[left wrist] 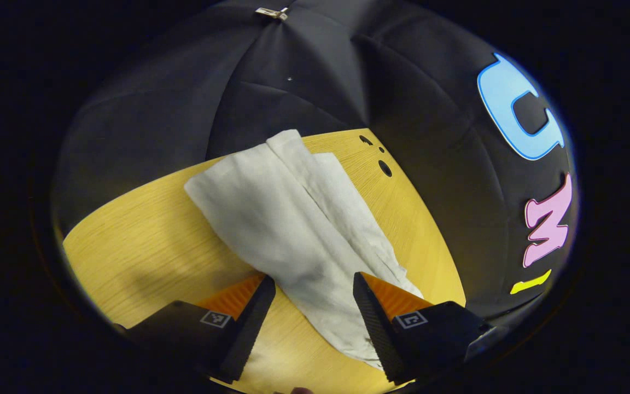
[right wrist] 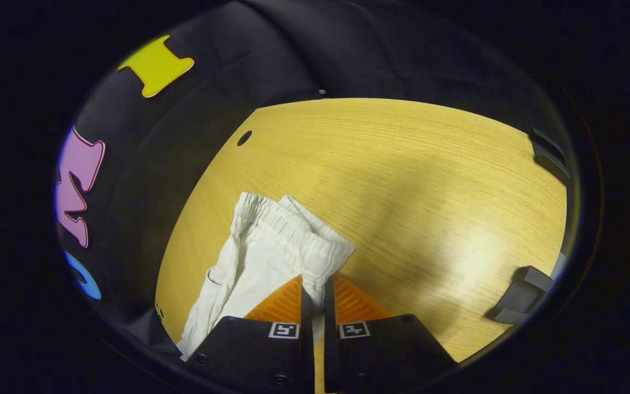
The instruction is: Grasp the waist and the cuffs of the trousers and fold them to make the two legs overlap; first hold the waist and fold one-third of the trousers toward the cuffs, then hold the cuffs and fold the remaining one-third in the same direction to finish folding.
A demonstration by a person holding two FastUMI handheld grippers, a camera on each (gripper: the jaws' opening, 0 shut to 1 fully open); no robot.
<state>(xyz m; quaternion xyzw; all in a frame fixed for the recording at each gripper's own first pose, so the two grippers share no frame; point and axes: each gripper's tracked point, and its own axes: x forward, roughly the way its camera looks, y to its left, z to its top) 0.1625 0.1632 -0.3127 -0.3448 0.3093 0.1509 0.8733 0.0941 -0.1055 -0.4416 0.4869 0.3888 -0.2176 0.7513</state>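
White trousers [left wrist: 287, 219] lie on the yellow wooden table [left wrist: 145, 246], legs overlapped and running away from me in the left gripper view. My left gripper [left wrist: 314, 284] is open, its fingers spread on either side of the near end of the cloth, just above it. In the right gripper view the elastic waist [right wrist: 293, 230] of the trousers [right wrist: 249, 268] is bunched and lifted. My right gripper [right wrist: 315, 293] is shut on the waistband's corner, with cloth pinched between both fingers.
The table [right wrist: 402, 180] stretches wide to the right in the right gripper view. Dark holes [left wrist: 384, 168] mark the tabletop near its far edge. Black brackets [right wrist: 517, 295] sit at the table's right side. Black cloth walls surround the table.
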